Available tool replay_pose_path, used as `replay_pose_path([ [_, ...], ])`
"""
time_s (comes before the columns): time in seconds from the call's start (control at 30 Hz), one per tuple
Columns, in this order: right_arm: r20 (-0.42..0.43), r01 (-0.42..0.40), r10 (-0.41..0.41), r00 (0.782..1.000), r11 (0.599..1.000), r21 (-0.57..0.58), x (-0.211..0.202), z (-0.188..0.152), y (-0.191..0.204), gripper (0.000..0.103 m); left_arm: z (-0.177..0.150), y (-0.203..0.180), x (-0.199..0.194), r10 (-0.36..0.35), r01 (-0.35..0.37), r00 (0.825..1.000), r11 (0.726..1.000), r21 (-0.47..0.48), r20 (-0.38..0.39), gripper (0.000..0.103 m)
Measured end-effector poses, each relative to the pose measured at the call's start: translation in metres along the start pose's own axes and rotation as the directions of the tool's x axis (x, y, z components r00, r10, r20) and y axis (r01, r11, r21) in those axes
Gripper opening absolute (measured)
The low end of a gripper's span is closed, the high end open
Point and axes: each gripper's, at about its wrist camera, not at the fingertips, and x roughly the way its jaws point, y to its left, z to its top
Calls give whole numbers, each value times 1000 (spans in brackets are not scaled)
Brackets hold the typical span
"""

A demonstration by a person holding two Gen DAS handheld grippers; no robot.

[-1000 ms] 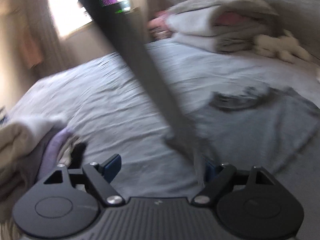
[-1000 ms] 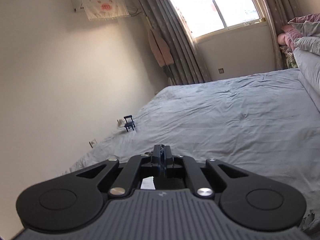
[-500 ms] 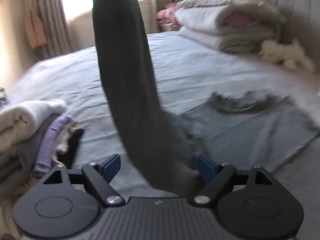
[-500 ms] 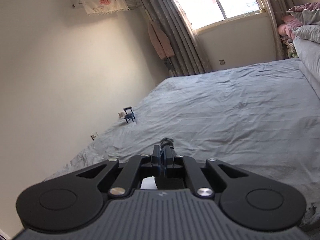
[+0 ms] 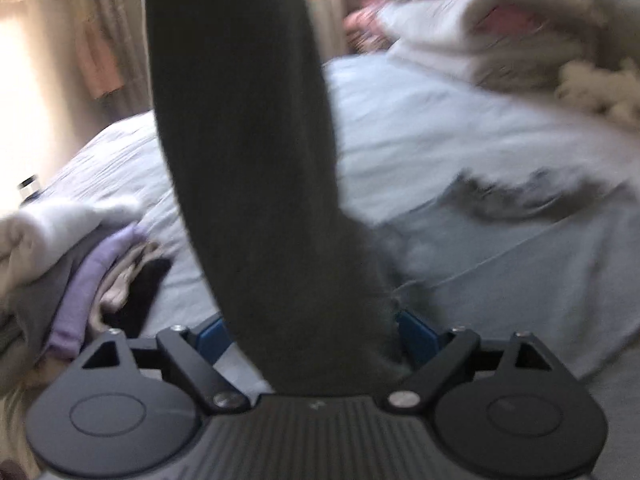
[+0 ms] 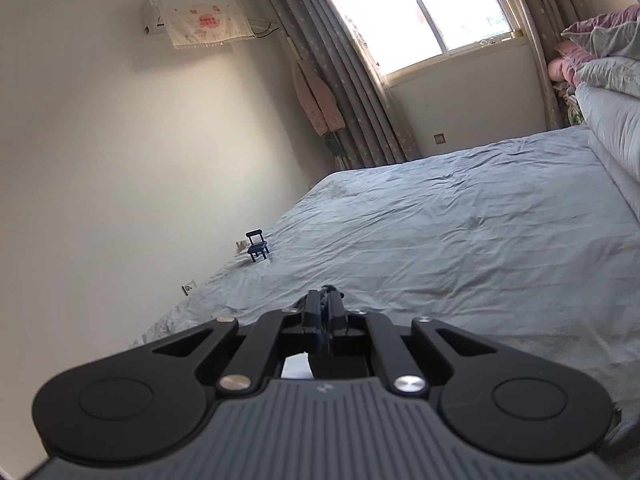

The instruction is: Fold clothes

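Note:
A grey T-shirt [image 5: 500,248] lies spread on the bed at the right of the left wrist view, its dark collar toward the pillows. A long dark strip of this cloth [image 5: 248,152] rises from it to the top of that view. The strip passes between the blue pads of my left gripper [image 5: 312,330], whose jaws are opening wide. The cloth brushes the right pad [image 5: 416,336] and stands clear of the left one. My right gripper [image 6: 325,300] is shut, with a tuft of dark cloth [image 6: 329,290] pinched at its tips above the bedsheet [image 6: 460,248].
A pile of folded clothes [image 5: 80,264] sits at the left of the bed. Stacked quilts [image 5: 460,40] and a pale plush toy [image 5: 592,88] lie at the head. A small blue chair-shaped object [image 6: 257,245] stands by the bed's far edge, near the wall.
The dark strip has swung from slanting across the left view into the space between the left jaws and looks much wider. The right view has dipped a little, and a cloth tuft now shows at its tips.

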Motion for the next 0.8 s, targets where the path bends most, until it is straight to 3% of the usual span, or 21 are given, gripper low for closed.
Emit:
replay_pose_path([
  [0.13,13,-4,5,1000,999,-45,-9,-4,8,5,-2,7,10,73,-73,997,997,10,0,90],
  [0.3,22,5,-3,1000,997,-79,-14,-5,8,5,2,19,12,63,-65,998,996,-66,-31,89],
  [0.6,47,126,-124,991,991,-47,-58,-21,-31,5,2,13,-12,131,-130,991,989,-74,11,89],
  [0.7,66,182,-181,981,983,-18,-94,-34,-54,5,2,1,-33,85,-84,992,996,-10,94,89],
  [0.8,75,247,-249,966,968,33,-134,-52,-89,5,-4,-19,-41,43,-62,991,988,142,129,89],
])
